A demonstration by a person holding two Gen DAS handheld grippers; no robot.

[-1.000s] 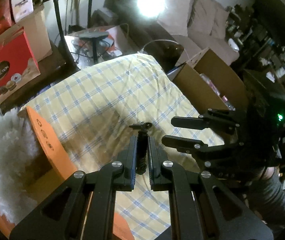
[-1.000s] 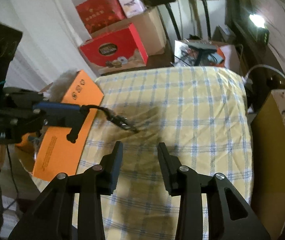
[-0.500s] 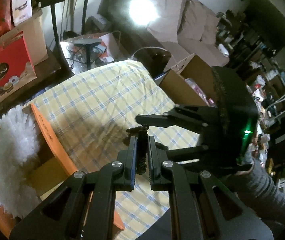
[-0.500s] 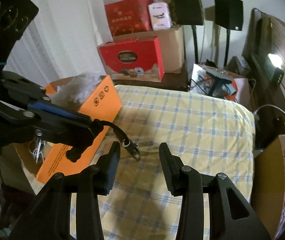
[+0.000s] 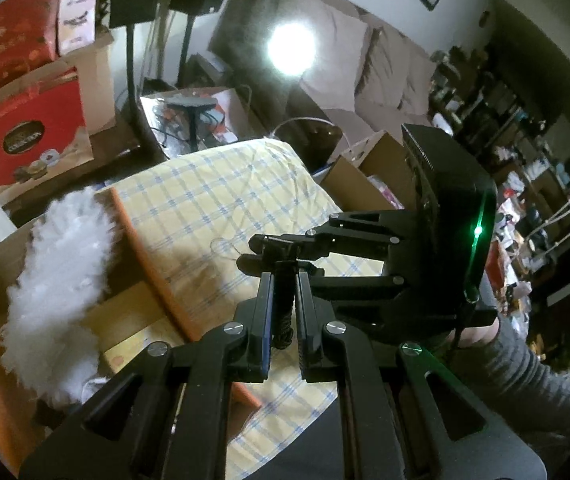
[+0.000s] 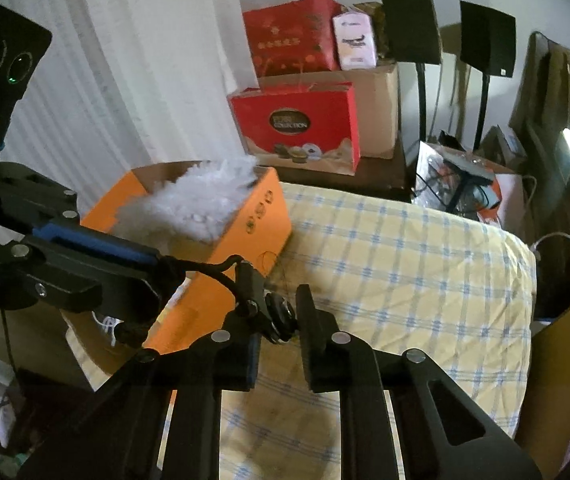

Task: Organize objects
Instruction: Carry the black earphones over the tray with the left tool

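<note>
Checked cloth [image 6: 405, 248] is lying below and ahead of both jaws. Orange box [image 6: 241, 232], holding white fluff [image 6: 201, 196], is sitting left of them. Left gripper [image 5: 283, 280] jaws are clamping a black cord [image 5: 284, 320]. Right gripper [image 6: 281, 308] jaws are closing, with the cord's metal clip [image 6: 279, 318] sitting between them.

Braided black cord [image 5: 283, 316] between the left tongs looks rough; metal clip [image 6: 281, 316] at right tongs, dull shine. Orange box [image 6: 245, 232] beside them: matt cardboard. White stuffing [image 5: 57, 268] fluffy. Checked cloth [image 6: 405, 264] beyond, soft, creased.
</note>
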